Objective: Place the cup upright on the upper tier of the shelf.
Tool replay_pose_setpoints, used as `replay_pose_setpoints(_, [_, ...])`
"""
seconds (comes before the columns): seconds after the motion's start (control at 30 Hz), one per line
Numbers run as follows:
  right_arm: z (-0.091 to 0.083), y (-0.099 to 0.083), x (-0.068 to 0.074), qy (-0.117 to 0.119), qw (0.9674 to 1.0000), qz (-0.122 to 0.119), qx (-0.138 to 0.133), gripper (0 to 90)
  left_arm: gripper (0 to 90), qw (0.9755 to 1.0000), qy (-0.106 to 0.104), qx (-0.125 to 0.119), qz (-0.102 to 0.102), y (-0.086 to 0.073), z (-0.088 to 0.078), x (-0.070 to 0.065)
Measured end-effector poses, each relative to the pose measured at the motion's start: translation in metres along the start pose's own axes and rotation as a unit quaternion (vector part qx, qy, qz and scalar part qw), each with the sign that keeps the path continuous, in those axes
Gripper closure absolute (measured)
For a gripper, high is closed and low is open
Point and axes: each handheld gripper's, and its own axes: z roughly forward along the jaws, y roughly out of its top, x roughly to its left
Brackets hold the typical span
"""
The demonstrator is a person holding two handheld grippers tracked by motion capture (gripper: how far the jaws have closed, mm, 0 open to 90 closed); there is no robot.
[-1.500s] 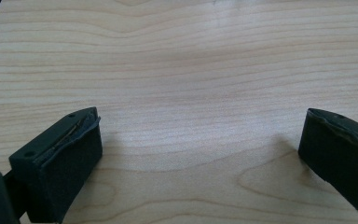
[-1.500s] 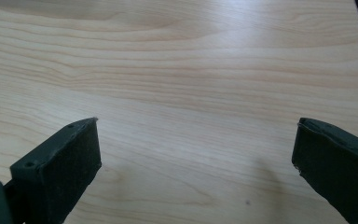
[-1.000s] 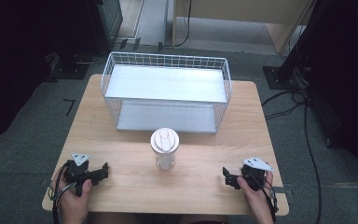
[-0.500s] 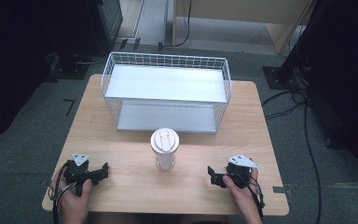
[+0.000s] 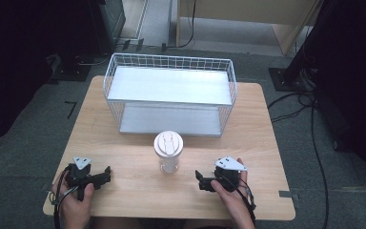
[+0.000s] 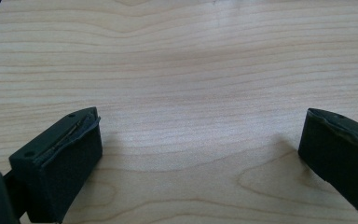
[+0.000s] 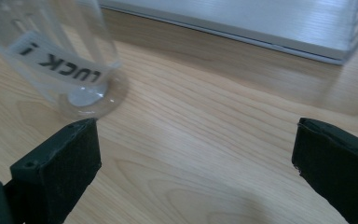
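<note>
my right tongs (image 5: 201,180) sit spread wide beside the clear plastic cup with a white lid (image 5: 168,151) at mid worktop (image 5: 267,143), nothing gripped. left tongs (image 5: 106,174) gape too. probably the cup goes into the white wire basket (image 5: 170,98); all that remains.

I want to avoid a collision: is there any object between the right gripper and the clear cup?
Nothing visible stands between them. The right gripper sits open on the table, and only bare wood lies between it and the clear cup, which stands upright, apart from the jaws.
</note>
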Motion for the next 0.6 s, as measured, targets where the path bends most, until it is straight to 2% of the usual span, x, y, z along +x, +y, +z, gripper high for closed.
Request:
replay_pose_setpoints(0.17, [0.007, 0.005, 0.017, 0.022, 0.9996, -0.014, -0.007, 0.9, 0.0, 1.0000, 0.000, 0.000, 0.000, 0.000, 0.000, 0.000])
replay_pose_setpoints(0.23, [0.014, 0.008, 0.029, 0.034, 0.9992, -0.020, -0.007, 0.9, 0.0, 1.0000, 0.000, 0.000, 0.000, 0.000, 0.000, 0.000])
replay_pose_setpoints(0.27, [0.014, 0.008, 0.029, 0.034, 0.9992, -0.020, -0.007, 0.9, 0.0, 1.0000, 0.000, 0.000, 0.000, 0.000, 0.000, 0.000])
replay_pose_setpoints(0.4, [0.023, 0.011, 0.044, 0.047, 0.9983, -0.031, -0.011, 0.9, 0.0, 1.0000, 0.000, 0.000, 0.000, 0.000, 0.000, 0.000])
replay_pose_setpoints(0.6, [0.032, 0.017, 0.060, 0.072, 0.9968, -0.023, -0.027, 0.9, 0.0, 1.0000, 0.000, 0.000, 0.000, 0.000, 0.000, 0.000])
